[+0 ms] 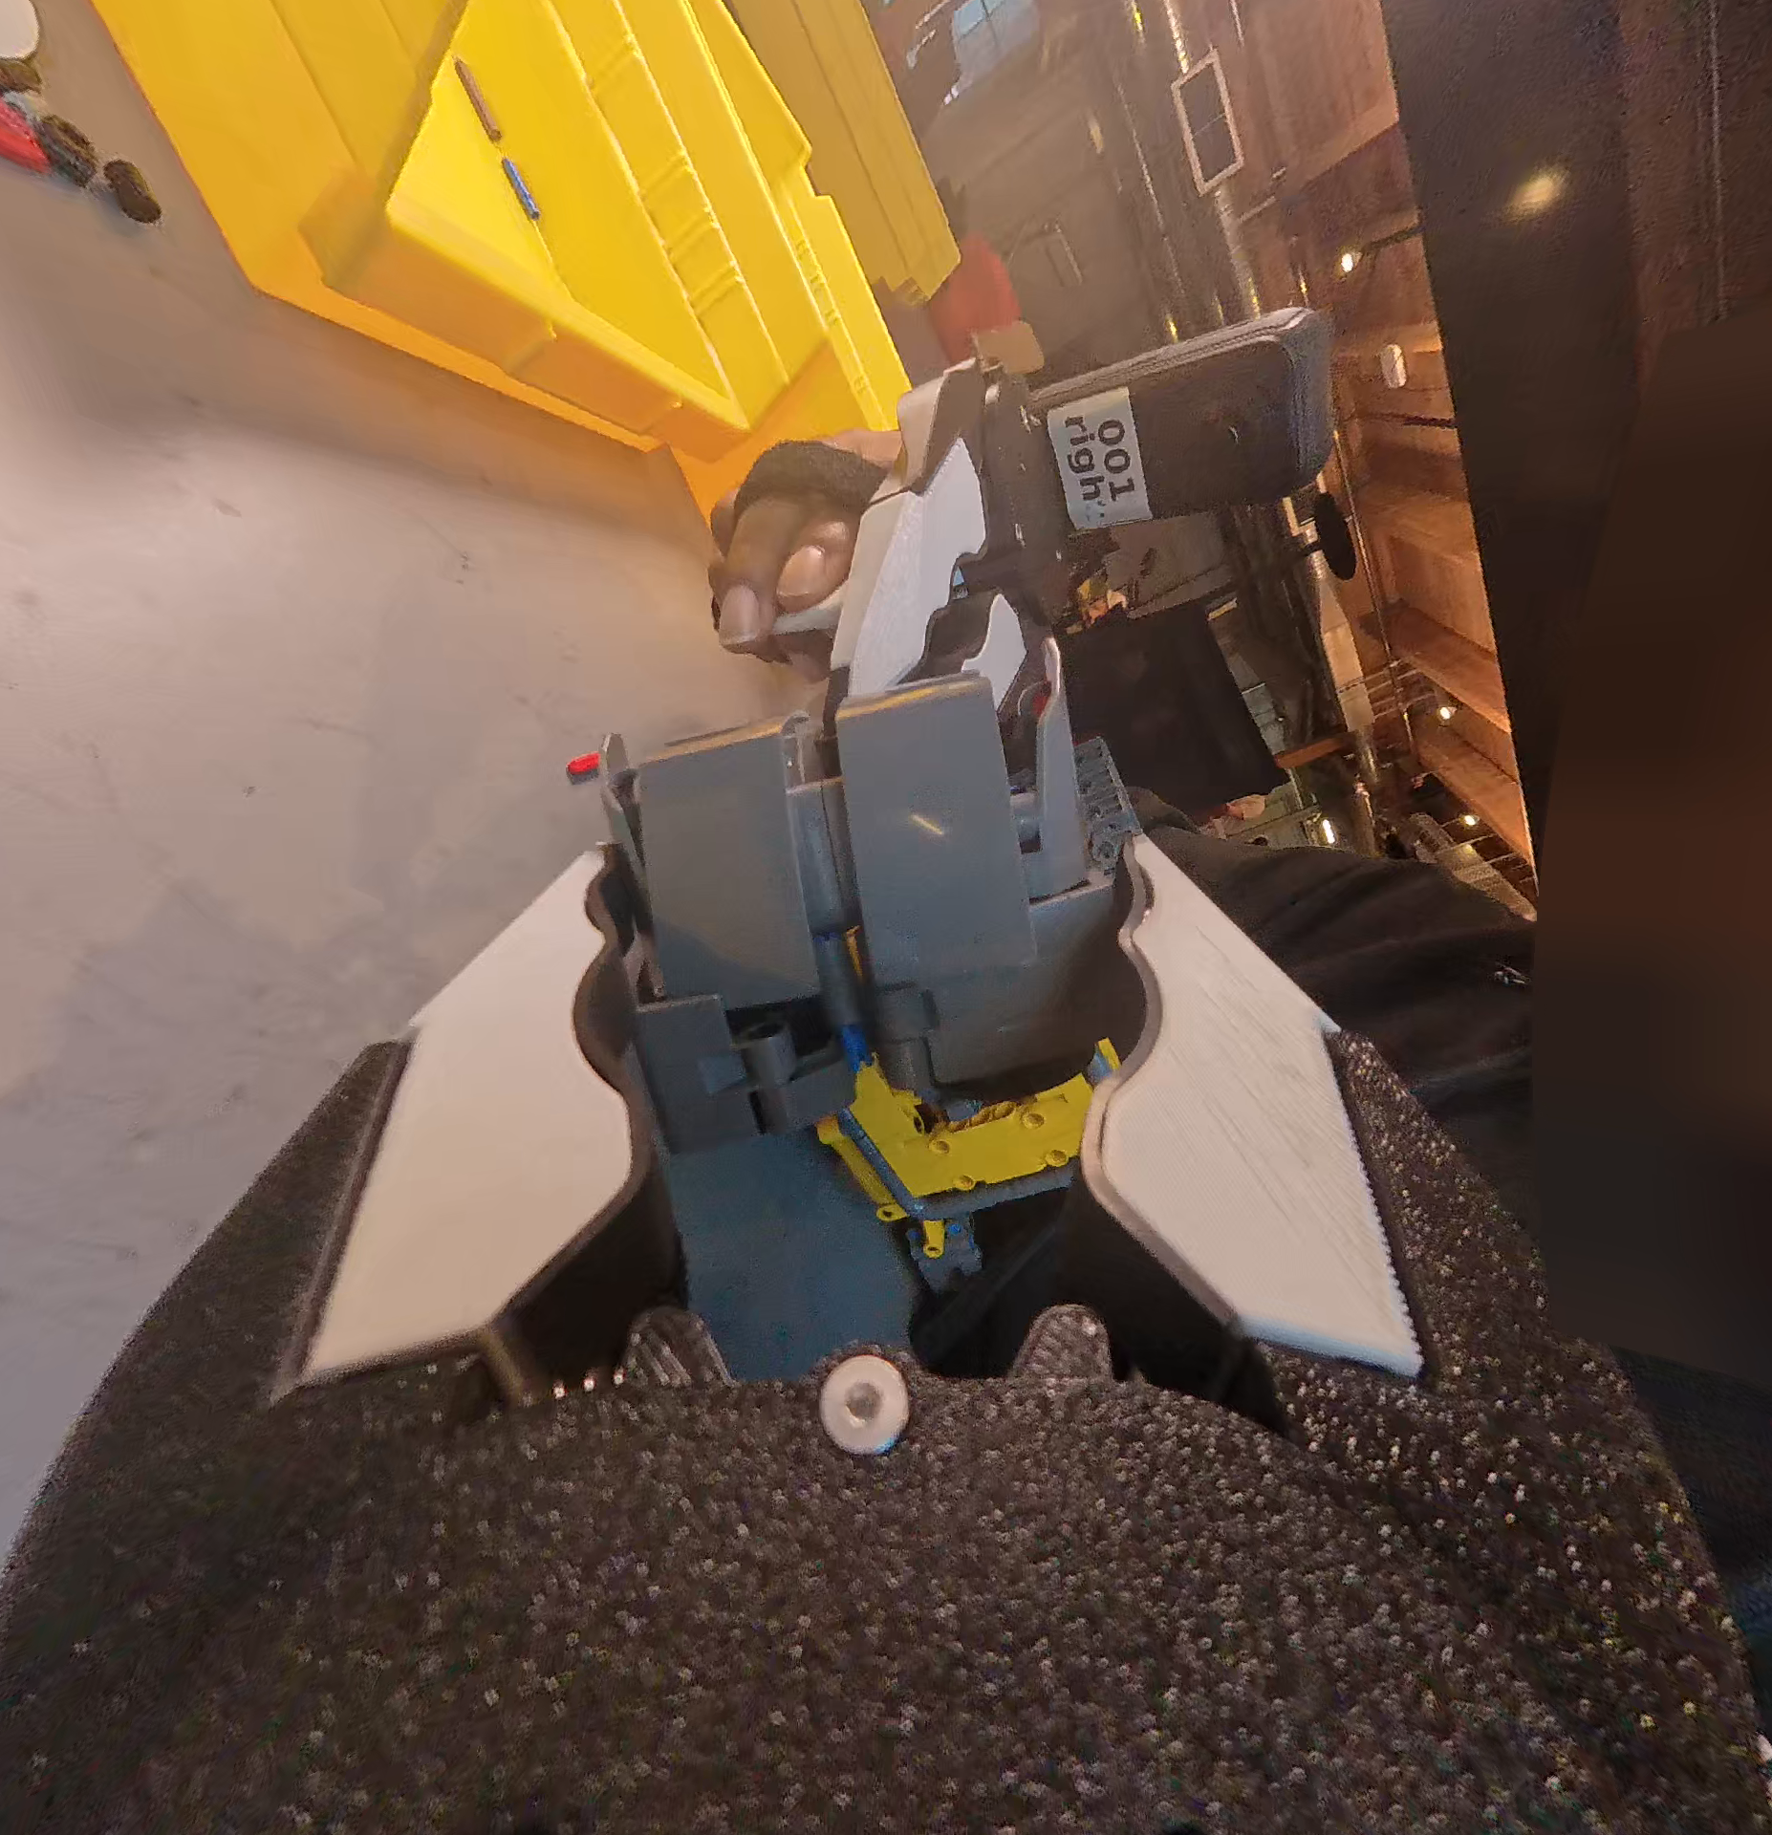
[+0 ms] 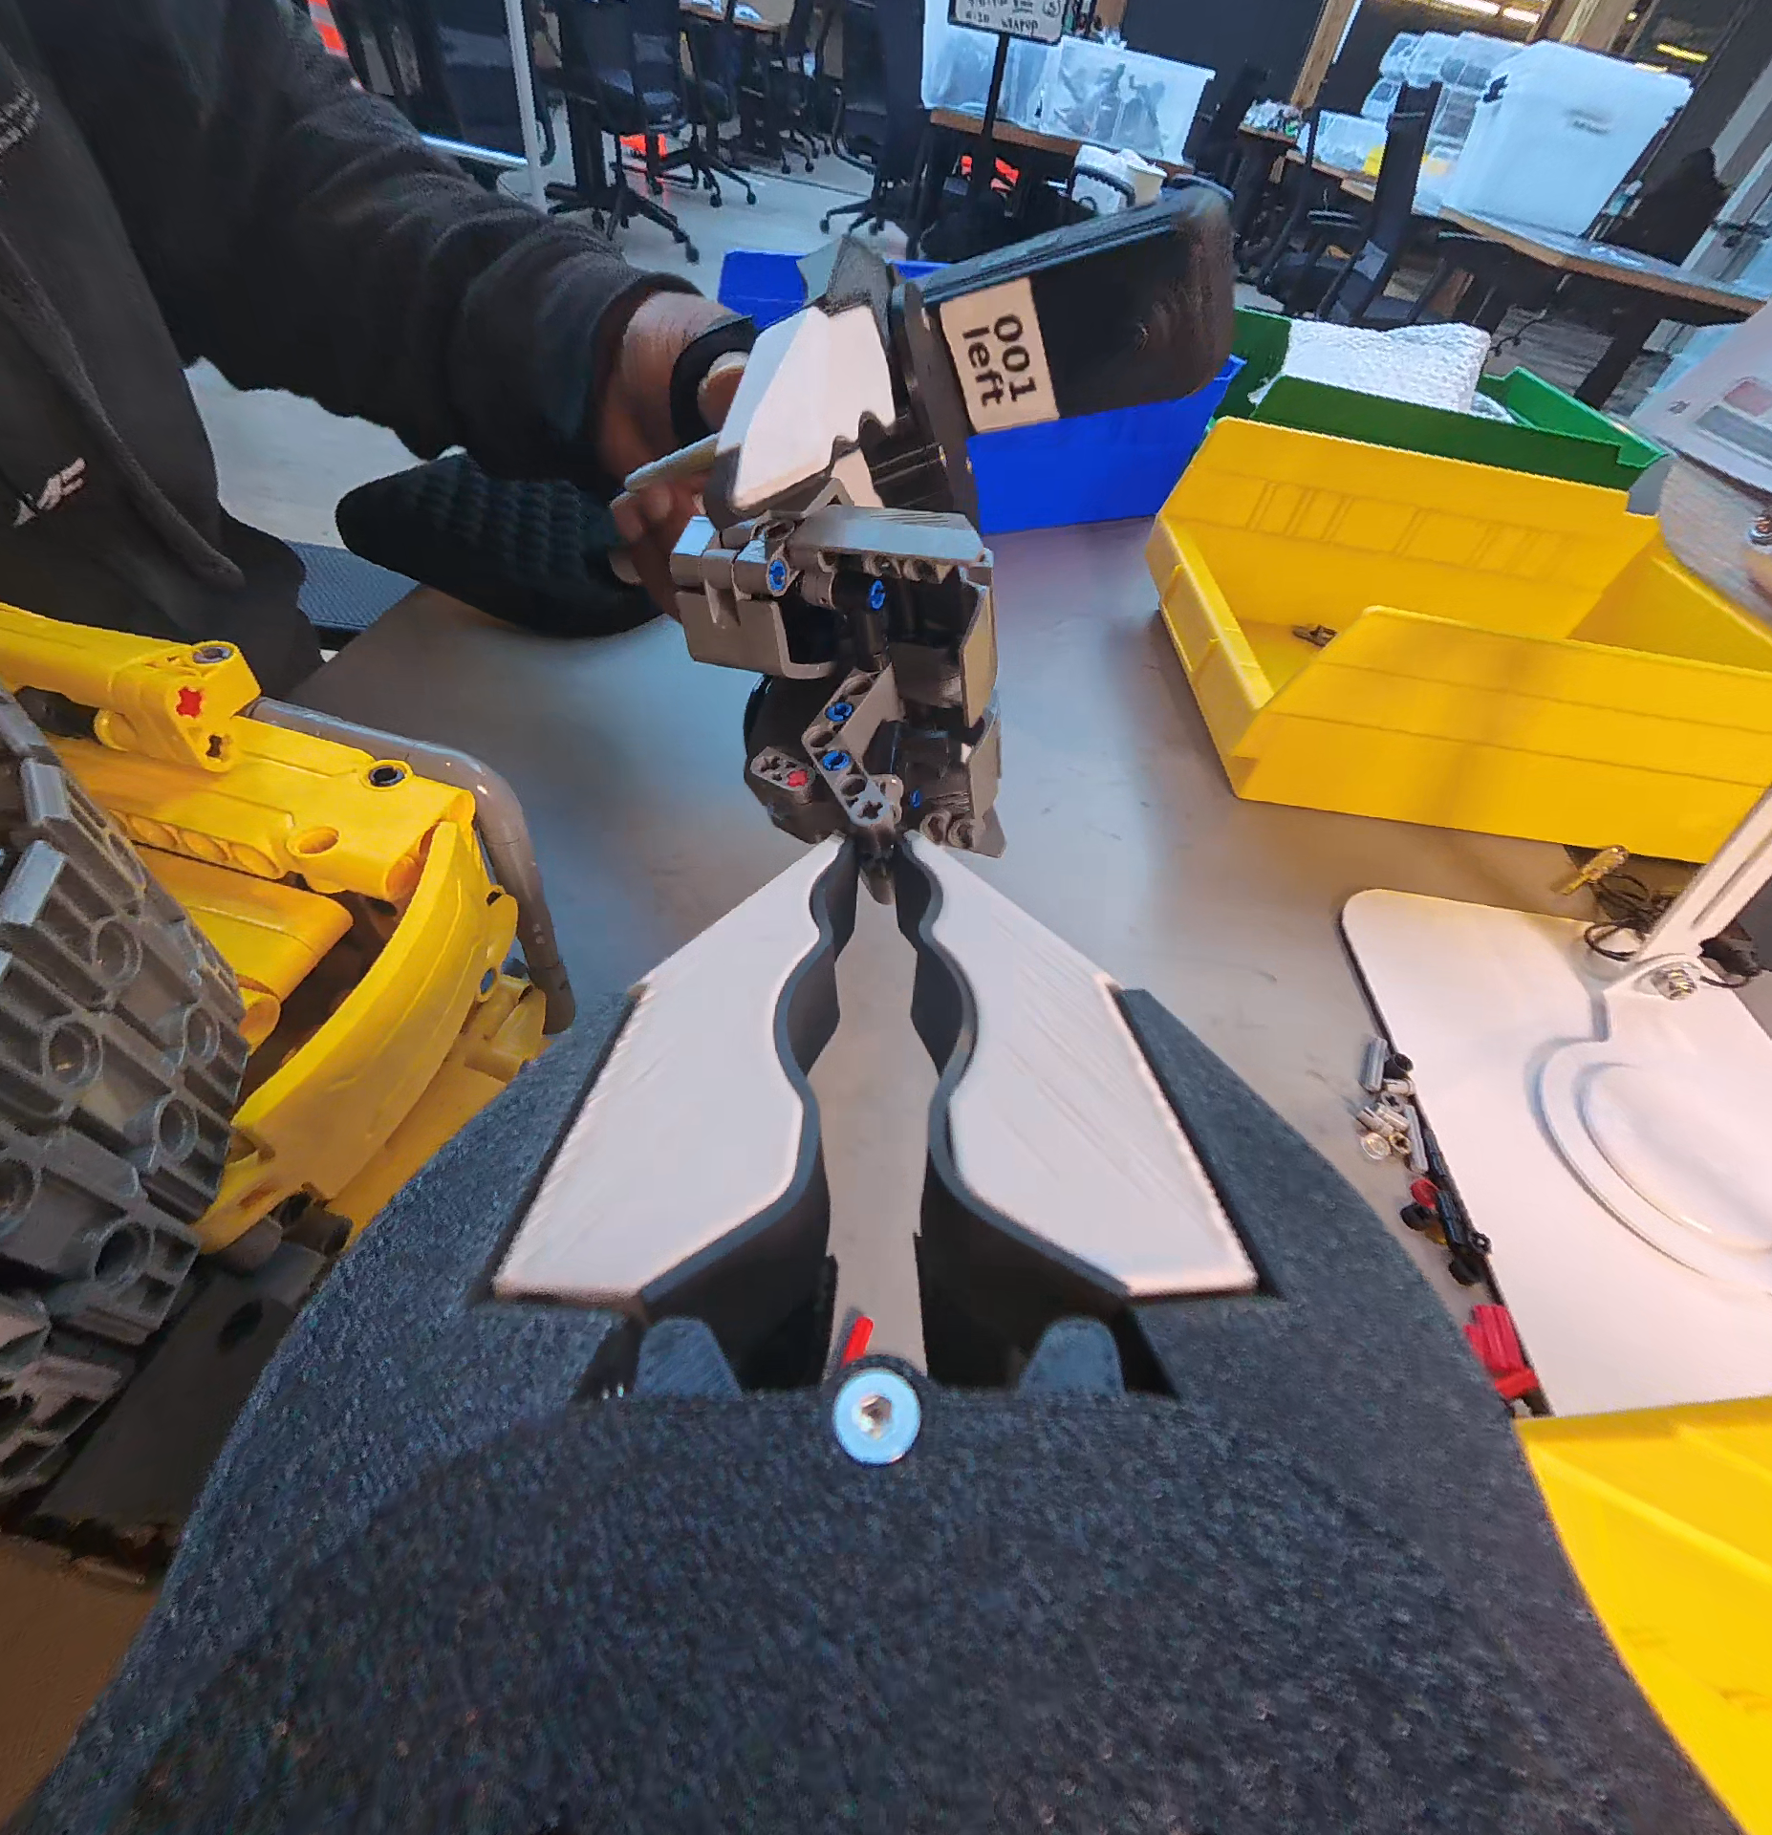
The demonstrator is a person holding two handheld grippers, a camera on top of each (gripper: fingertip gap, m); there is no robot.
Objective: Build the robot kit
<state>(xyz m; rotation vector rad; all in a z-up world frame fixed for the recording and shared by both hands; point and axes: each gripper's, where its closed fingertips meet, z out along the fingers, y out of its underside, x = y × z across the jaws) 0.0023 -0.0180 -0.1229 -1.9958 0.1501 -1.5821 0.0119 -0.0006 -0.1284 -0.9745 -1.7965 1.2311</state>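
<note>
The left gripper (image 1: 867, 953) clamps a grey brick model (image 1: 842, 894) (yellow underneath) above the table (image 2: 664, 755); the right gripper (image 2: 877, 869), nearly closed, pinches its lower tip.

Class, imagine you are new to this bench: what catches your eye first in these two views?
A grey brick-built assembly held in the air between both grippers: the left gripper clamps its body, the right gripper pinches its lower tip. A large yellow tracked toy vehicle sits on the left, with yellow bins on the right.

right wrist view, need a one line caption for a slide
Right gripper pinches the lower tip of a grey brick assembly held by the left gripper above the table, yellow bin behind.
</note>
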